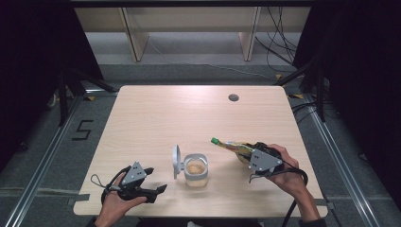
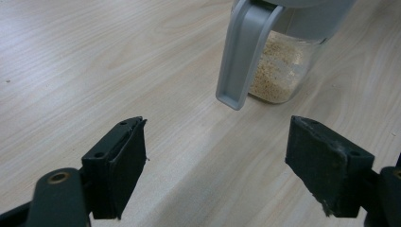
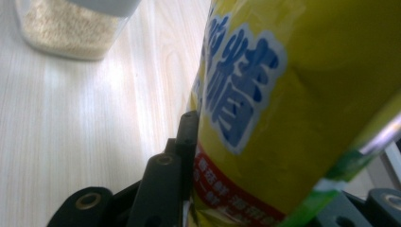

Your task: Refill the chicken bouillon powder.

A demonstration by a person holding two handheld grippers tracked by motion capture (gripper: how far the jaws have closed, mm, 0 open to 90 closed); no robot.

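Clamping a yellow bottle (image 3: 302, 109) with blue lettering too blurred to read, the right hand-held gripper (image 1: 257, 158) tilts it; the left hand-held gripper (image 2: 215, 165) gapes released before the grain jar (image 2: 279, 71).

Yellow bottle (image 3: 302, 104) with blue lettering, red band, green cap, grey-lidded clear jar (image 1: 196, 169) of beige grains, pale wood table (image 1: 156, 113)

The high view looks down on the whole table (image 1: 156, 113); both gripper views sit low, sharing the jar (image 1: 196, 169).
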